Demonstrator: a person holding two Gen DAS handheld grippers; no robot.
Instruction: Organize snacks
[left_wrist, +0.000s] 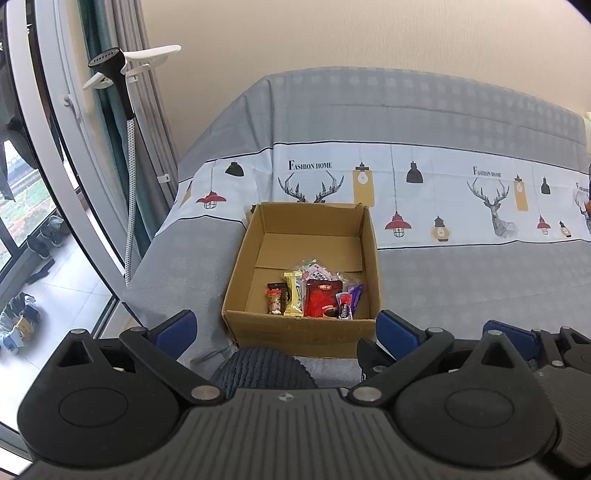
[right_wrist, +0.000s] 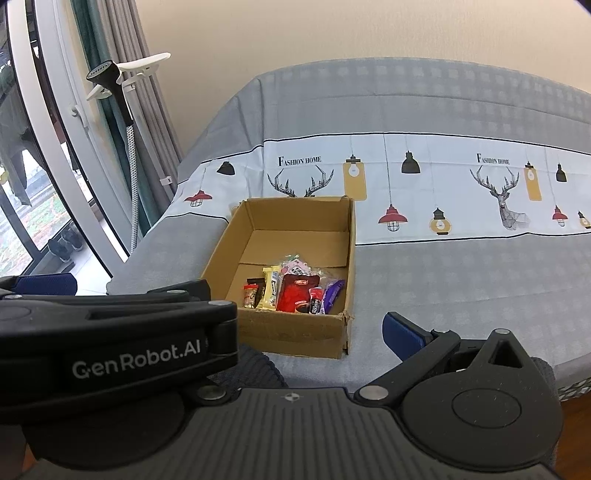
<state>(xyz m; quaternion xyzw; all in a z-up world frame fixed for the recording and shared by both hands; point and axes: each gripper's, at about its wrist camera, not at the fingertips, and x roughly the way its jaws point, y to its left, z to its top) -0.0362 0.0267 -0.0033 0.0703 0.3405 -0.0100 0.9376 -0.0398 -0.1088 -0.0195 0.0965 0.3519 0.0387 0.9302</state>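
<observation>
I hold both claws low in front of the cardboard box (left_wrist: 301, 266), which sits on the grey patterned bedspread (left_wrist: 461, 269) and serves as my landmark. My left claw (left_wrist: 286, 328) is spread wide, nothing between its blue pads (left_wrist: 177, 328), and the near wall of the box shows in the gap between them. My right claw (right_wrist: 229, 314) also stands released and empty; I see only its right blue pad (right_wrist: 402, 334), since the body of my left claw crosses in front on the side toward the window and hides the other finger.

The snacks (left_wrist: 314, 291) all lie inside the box, bunched against its near wall: a small dark packet with a red one at the window end, a yellow bar, a clear printed bag behind, a red pouch (right_wrist: 297, 291) in the middle, and purple wrappers at the far end. The back half of the box floor is bare cardboard.

A dark knitted thing (left_wrist: 258, 369) rests just before the box's near wall. Beyond the box's left side stand a garment steamer (left_wrist: 122, 96), curtains (left_wrist: 110, 29) and a glass door (left_wrist: 33, 221), with shoes (left_wrist: 48, 236) on the floor outside.
</observation>
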